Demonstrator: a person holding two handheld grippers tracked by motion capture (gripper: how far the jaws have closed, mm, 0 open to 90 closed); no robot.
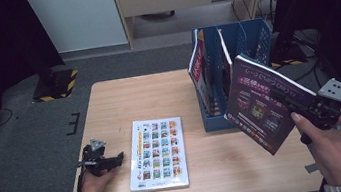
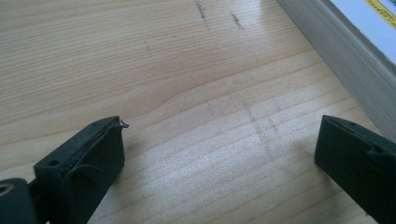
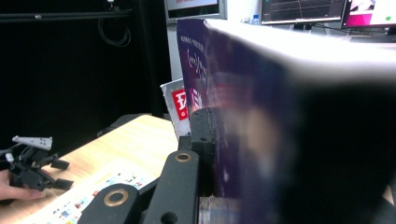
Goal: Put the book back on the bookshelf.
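Observation:
A purple magazine (image 1: 259,101) hangs tilted in the air in front of the blue file rack (image 1: 216,114), and my right gripper (image 1: 285,97) is shut on its right edge. In the right gripper view the magazine (image 3: 243,116) stands pinched against a black jaw. A white book with a grid of small pictures (image 1: 158,153) lies flat on the wooden table (image 1: 128,97). My left gripper (image 1: 117,159) rests on the table just left of that book, open with nothing between its jaws. The left gripper view shows bare wood between the jaws and the book's page edge (image 2: 350,70) at right.
The blue file rack holds a red-and-white magazine (image 1: 198,69) in its left slot. Its slots stand at the table's right rear. Grey carpet surrounds the table, and a stand with a yellow-black base (image 1: 56,84) is at the far left. Dark curtains flank both sides.

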